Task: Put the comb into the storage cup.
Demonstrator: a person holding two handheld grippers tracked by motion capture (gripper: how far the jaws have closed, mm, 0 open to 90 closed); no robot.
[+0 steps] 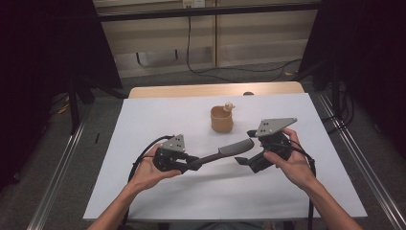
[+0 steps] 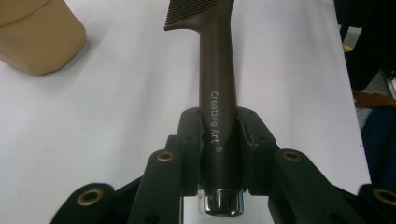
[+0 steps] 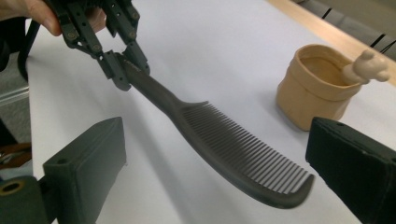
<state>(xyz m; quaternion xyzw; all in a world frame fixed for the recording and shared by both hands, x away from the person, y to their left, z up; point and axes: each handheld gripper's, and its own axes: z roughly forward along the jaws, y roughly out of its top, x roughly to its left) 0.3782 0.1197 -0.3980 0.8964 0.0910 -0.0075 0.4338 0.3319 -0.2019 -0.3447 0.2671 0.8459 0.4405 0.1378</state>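
In the left gripper view the comb runs out of frame at the top, so just the first teeth show, and its chrome end cap pokes out below the jaws; a tan cup is cut off at the upper left corner. In the high view the left claw is partly covered by the person's left hand, and the comb's teeth are too small there to make out. The small figure on the cup's rim is blurred in the right gripper view, and what it depicts cannot be told. The comb is held above the white sheet that covers the bench, in front of the cup and near it, without touching it. Its long axis runs from the left claw, clenched on the handle end, up and to the right toward the right claw, with the toothed end leading. In the right gripper view the teeth face upward and the curved spine lies below. The right claw is released, its jaws standing wide on either side of the comb's tip without pressing on it.
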